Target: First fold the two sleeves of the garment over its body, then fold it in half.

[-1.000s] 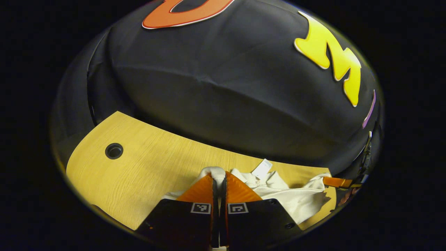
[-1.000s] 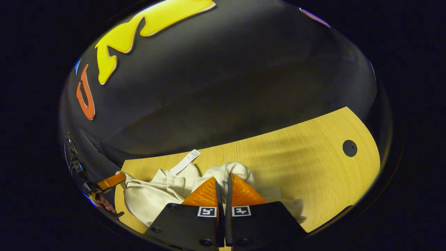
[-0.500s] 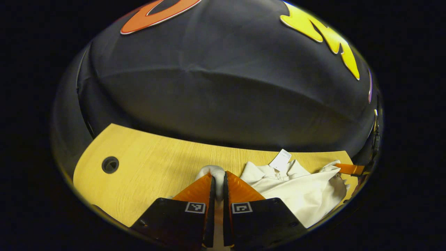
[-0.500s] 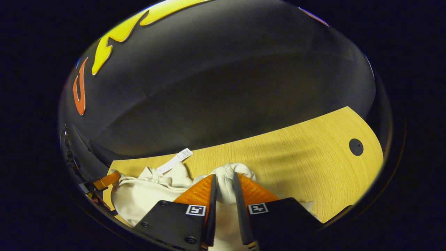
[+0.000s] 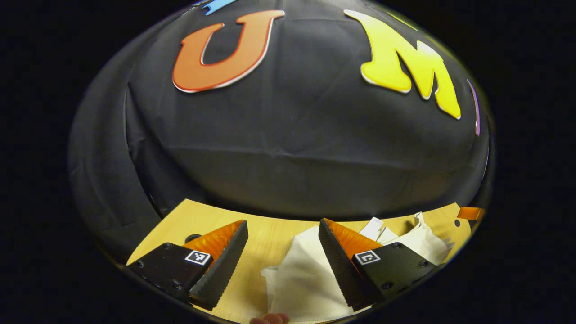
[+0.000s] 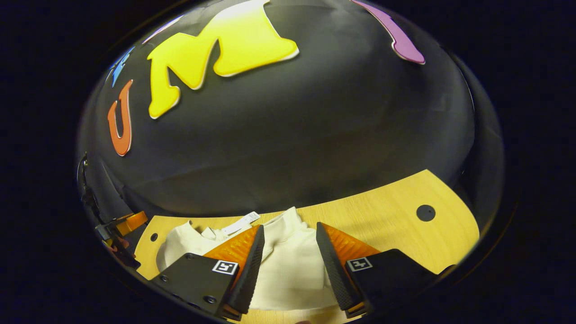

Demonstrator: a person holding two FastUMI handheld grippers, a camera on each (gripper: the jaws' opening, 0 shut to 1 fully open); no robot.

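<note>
Both the left gripper (image 5: 281,229) and right gripper (image 6: 288,234) hang spread above the white garment (image 6: 288,265) lying on the table (image 6: 387,216); fold apparently laid, next probably smoothing or checking.

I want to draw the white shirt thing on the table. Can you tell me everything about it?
The garment is cream-white, soft-looking cloth, lying rumpled and partly folded on the light wooden table. A small white tag pokes out near its collar. Both the right gripper and the left gripper hang open above it, so neither pinches it. Its folds bunch up near the far side.
</note>
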